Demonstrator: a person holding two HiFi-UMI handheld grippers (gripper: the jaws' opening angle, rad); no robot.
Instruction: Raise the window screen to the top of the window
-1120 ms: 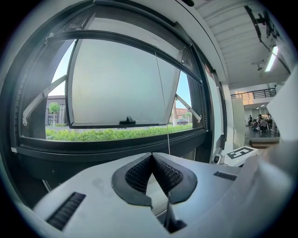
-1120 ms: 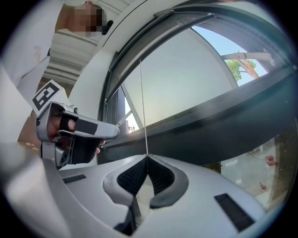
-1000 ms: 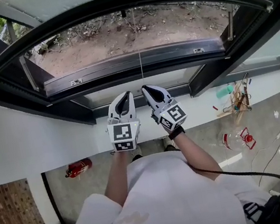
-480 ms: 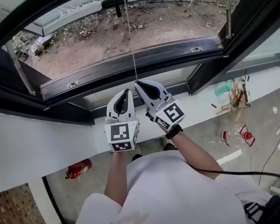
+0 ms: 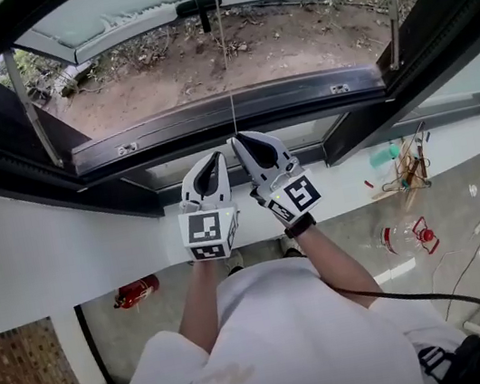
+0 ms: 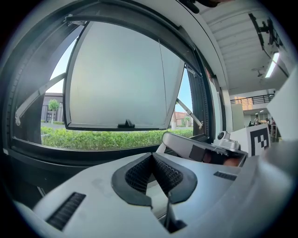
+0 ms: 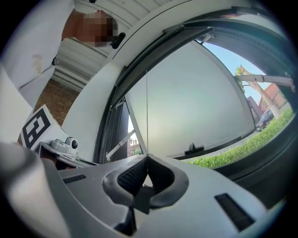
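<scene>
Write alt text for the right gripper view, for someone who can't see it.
A grey two-jaw gripper, seen from just behind its jaws, is closed on a thin cord that runs straight up from its tips. Beyond it a black-framed frosted window pane is swung open outwards, with a green hedge and blue sky outside.

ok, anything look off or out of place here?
Nothing looks damaged at the window. Only clutter on the floor: a red canister lies on its side at left, a clear bottle lies at right. The right gripper is shut on the thin cord; the left gripper is shut, empty.
</scene>
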